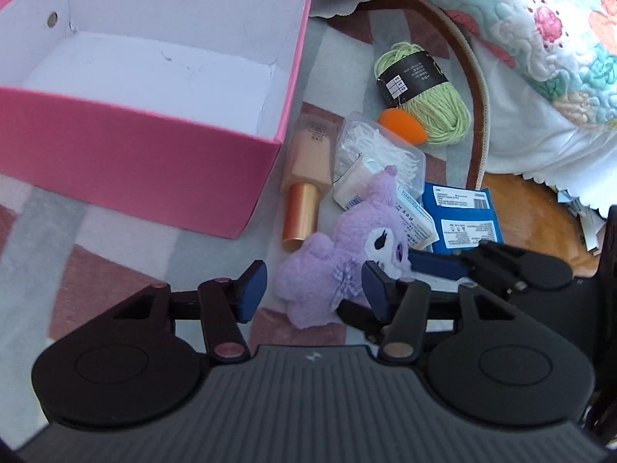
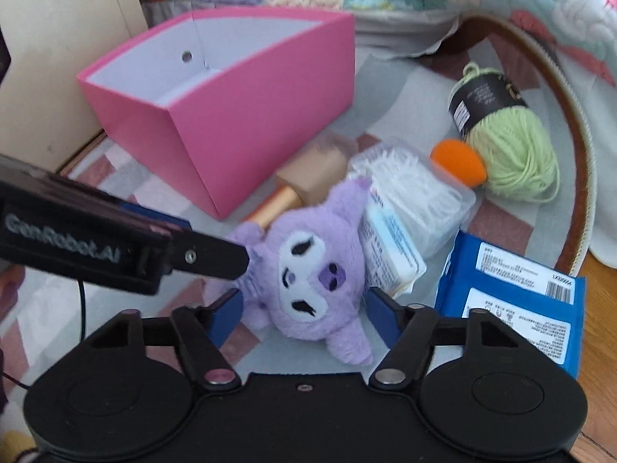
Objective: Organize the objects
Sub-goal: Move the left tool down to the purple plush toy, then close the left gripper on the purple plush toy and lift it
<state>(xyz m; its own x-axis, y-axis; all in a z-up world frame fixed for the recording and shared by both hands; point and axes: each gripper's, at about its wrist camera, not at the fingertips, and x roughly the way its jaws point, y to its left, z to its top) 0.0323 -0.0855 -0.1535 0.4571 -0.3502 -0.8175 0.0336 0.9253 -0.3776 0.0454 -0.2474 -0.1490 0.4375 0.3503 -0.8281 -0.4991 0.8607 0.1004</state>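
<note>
One pink box (image 1: 146, 146), one purple plush toy (image 1: 339, 266), one foundation bottle with a gold cap (image 1: 306, 177), one clear case of floss picks (image 1: 380, 146), one orange makeup sponge (image 1: 401, 125), one skein of green yarn (image 1: 428, 92), one small white carton (image 2: 393, 247), one blue packet (image 2: 513, 305), two grippers.
</note>
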